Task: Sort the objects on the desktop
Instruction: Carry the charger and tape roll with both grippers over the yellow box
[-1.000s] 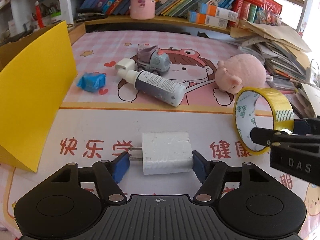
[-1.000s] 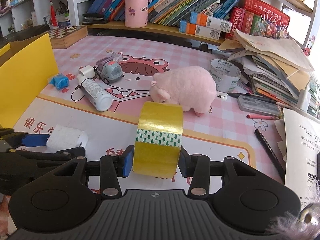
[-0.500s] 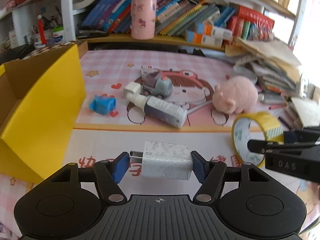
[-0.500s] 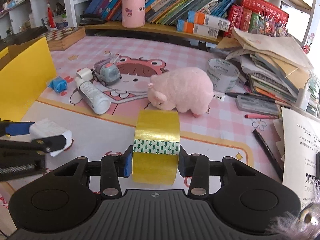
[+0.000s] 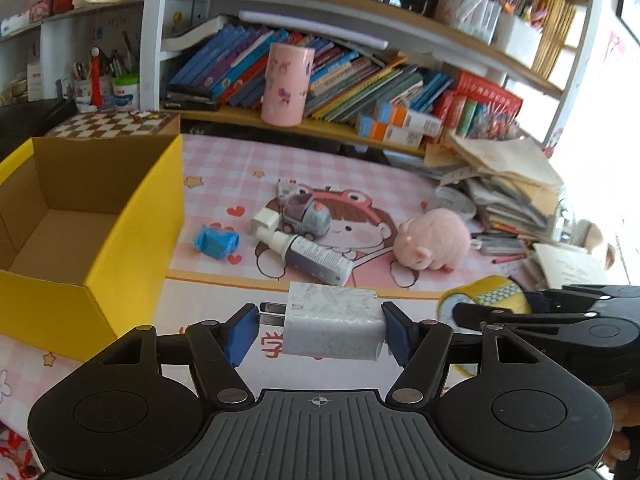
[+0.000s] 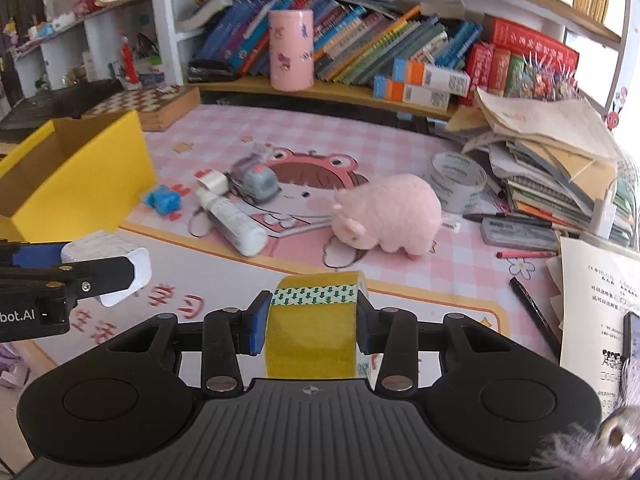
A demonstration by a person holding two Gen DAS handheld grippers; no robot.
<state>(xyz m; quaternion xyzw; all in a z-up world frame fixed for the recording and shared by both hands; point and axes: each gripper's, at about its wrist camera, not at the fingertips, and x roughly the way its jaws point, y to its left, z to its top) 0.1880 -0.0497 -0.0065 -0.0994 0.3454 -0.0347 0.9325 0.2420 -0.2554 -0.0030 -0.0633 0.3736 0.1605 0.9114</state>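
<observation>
My left gripper (image 5: 318, 330) is shut on a white charger plug (image 5: 332, 326) and holds it above the mat, right of the open yellow box (image 5: 132, 216). My right gripper (image 6: 308, 326) is shut on a yellow tape roll (image 6: 314, 322), also held up. The tape roll shows at the right in the left wrist view (image 5: 484, 294). The charger shows at the left in the right wrist view (image 6: 108, 258). On the pink mat lie a blue wrapper (image 5: 214, 242), a white bottle (image 5: 310, 256), a grey toy car (image 5: 306, 216) and a pink plush pig (image 5: 434, 240).
A clear tape roll (image 6: 456, 178), pens (image 6: 534, 318) and a pencil case (image 6: 518, 234) lie right of the pig. A stack of papers and books (image 6: 552, 168) fills the right side. A pink cup (image 5: 286, 86) stands on the shelf ledge behind. A chessboard box (image 5: 116, 126) sits behind the yellow box.
Both grippers have risen with their loads. The left gripper has lifted the charger off the mat, so the yellow box's inside now shows. The right gripper has lifted the tape roll.
</observation>
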